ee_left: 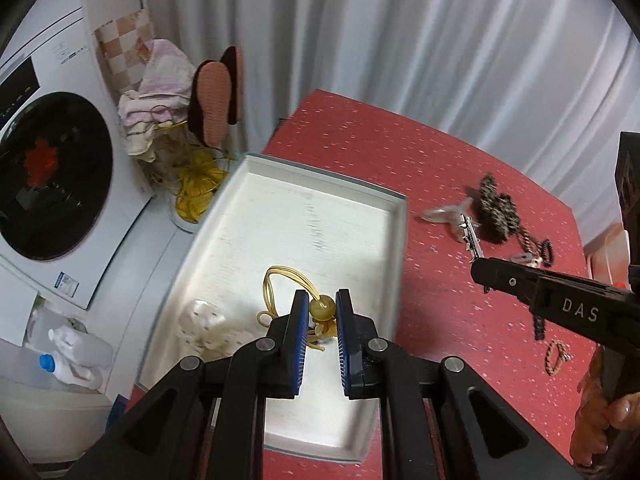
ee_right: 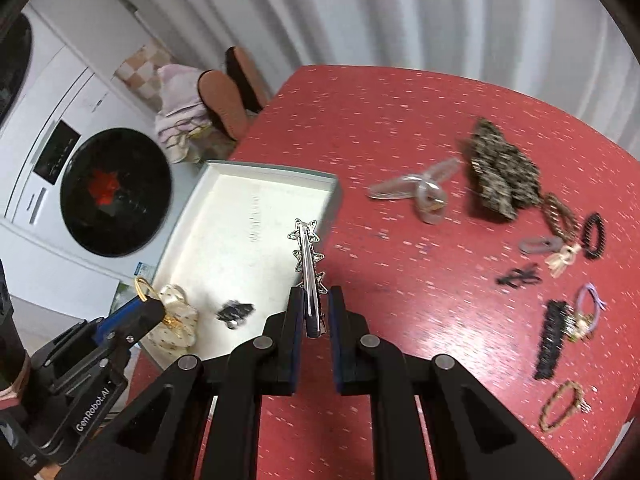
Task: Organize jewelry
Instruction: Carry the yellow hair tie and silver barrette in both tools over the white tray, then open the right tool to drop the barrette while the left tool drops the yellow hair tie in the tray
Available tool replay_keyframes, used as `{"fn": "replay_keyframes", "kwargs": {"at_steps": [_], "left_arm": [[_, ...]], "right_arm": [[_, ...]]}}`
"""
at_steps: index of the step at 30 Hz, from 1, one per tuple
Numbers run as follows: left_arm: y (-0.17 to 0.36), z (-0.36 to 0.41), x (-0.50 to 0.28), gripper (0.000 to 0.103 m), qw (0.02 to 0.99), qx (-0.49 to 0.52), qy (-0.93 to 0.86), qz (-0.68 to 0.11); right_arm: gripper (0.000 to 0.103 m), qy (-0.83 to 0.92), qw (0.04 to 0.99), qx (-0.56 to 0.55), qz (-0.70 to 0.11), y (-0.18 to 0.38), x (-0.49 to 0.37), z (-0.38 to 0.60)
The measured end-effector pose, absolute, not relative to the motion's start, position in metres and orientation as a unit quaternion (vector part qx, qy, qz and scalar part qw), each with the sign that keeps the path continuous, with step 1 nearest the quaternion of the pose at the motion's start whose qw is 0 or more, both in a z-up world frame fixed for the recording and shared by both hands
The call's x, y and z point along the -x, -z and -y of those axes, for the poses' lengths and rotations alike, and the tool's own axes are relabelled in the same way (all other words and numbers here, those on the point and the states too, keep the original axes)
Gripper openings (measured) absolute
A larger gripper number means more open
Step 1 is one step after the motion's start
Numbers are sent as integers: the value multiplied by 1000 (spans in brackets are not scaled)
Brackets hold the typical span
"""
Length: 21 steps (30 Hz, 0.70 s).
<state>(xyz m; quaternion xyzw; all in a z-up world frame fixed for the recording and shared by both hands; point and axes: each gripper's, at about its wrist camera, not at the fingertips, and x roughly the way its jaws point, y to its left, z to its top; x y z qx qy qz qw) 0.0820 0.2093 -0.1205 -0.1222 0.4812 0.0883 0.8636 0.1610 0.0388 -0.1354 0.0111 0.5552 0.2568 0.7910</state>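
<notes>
A white shallow box (ee_left: 280,224) sits on the red table (ee_left: 400,152); it also shows in the right wrist view (ee_right: 224,216). My left gripper (ee_left: 322,300) hangs over the box with a yellow bead hair tie (ee_left: 320,307) between its fingers, and shows from outside in the right wrist view (ee_right: 150,306). A cream scrunchie (ee_left: 206,320) and a small black clip (ee_right: 235,312) lie in the box. My right gripper (ee_right: 314,296) is shut on a silver star hair clip (ee_right: 307,256) near the box's right rim. The right gripper also shows in the left wrist view (ee_left: 478,270).
Loose accessories lie on the table's right: a clear claw clip (ee_right: 424,192), a leopard bow (ee_right: 500,172), black coil tie (ee_right: 593,236), black comb clip (ee_right: 550,338), purple tie (ee_right: 590,304), braided bracelet (ee_right: 560,406). A washing machine (ee_left: 52,176) and laundry basket stand left.
</notes>
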Motion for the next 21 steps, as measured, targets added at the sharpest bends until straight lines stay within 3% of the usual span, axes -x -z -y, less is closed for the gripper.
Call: {"fn": "replay_keyframes", "kwargs": {"at_steps": [21], "left_arm": [[195, -269, -130, 15, 834, 143, -142, -514]], "right_arm": [[13, -281, 759, 0, -588, 197, -205, -134]]}}
